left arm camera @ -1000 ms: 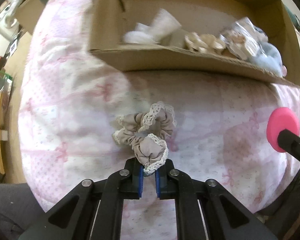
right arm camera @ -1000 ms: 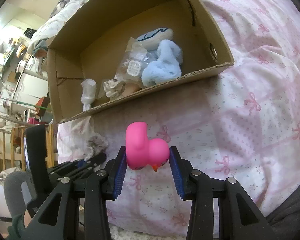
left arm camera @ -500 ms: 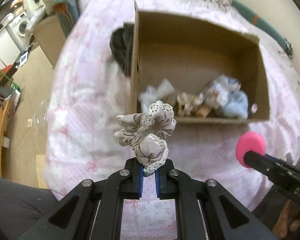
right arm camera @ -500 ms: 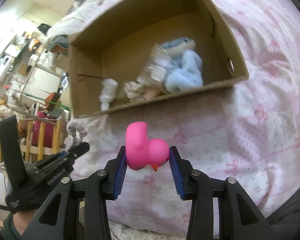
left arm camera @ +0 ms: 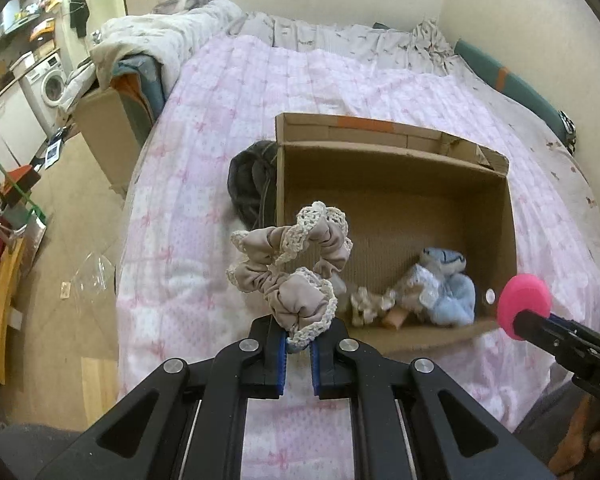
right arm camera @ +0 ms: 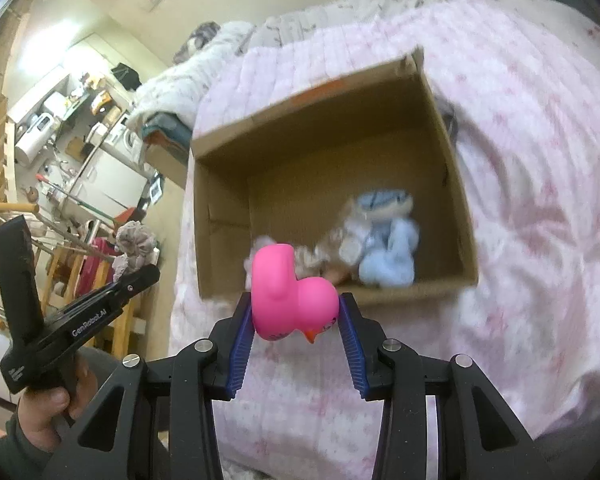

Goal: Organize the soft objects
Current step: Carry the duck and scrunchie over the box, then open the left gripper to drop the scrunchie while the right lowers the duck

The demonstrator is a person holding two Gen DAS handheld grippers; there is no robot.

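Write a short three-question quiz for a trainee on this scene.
1. True or false: the left claw is shut on the beige scrunchie.
2. What does the right claw hold? A) blue plush B) pink rubber duck C) a sock
3. Where does the cardboard box stand?

Key
1. True.
2. B, the pink rubber duck, gripped between both pads.
3. On the pink bedspread, open at the top, with the blue plush and other soft things along its near wall.
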